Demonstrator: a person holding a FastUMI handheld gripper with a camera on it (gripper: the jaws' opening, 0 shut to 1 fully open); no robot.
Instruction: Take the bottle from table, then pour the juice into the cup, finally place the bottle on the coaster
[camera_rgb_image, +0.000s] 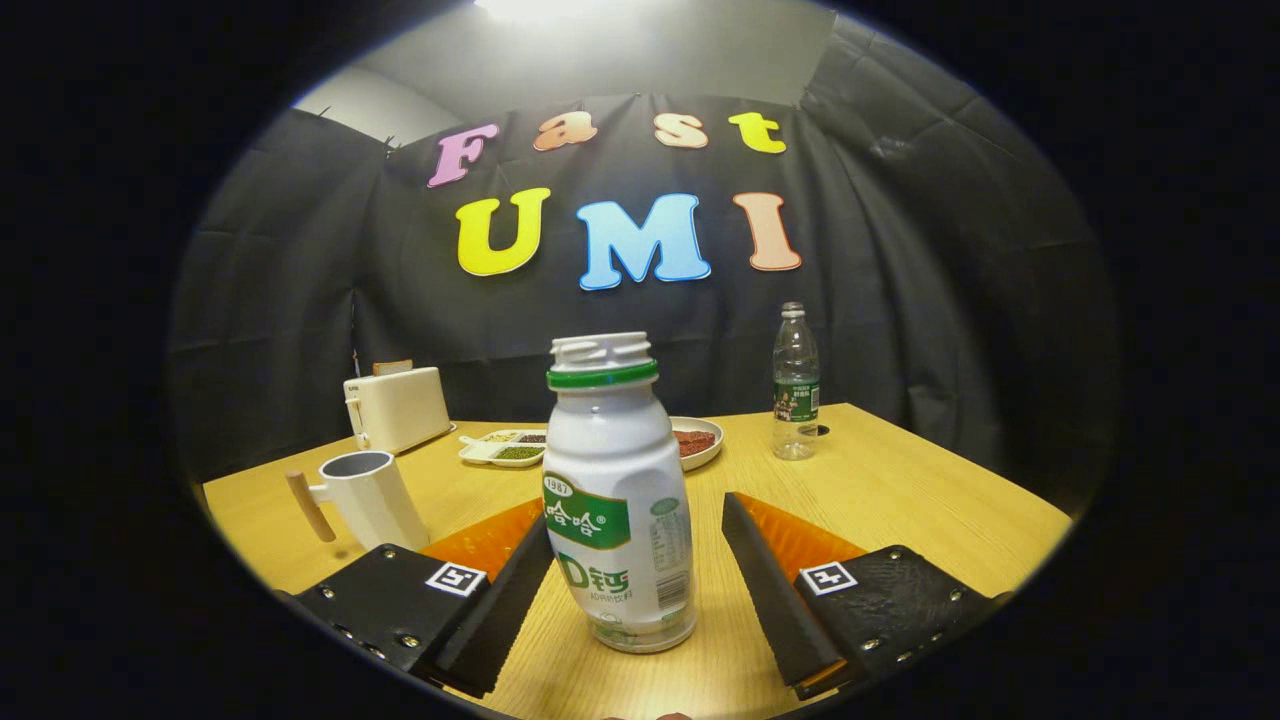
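Light wooden table (900, 500) before black cloth wall (950, 300); pale ceiling (600, 50) above, bright overhead light (530, 8).

Two bottles stand on the one worktop (900, 500): a white bottle (618, 500) between the fingers, which stand spread apart from it, and a clear bottle (796, 385) at 1 o'clock beyond. One cup (372, 497) at 10 o'clock. One toaster (398, 406) at 11 o'clock. One divided tray (503, 447) and one plate (698, 441) at 12 o'clock.
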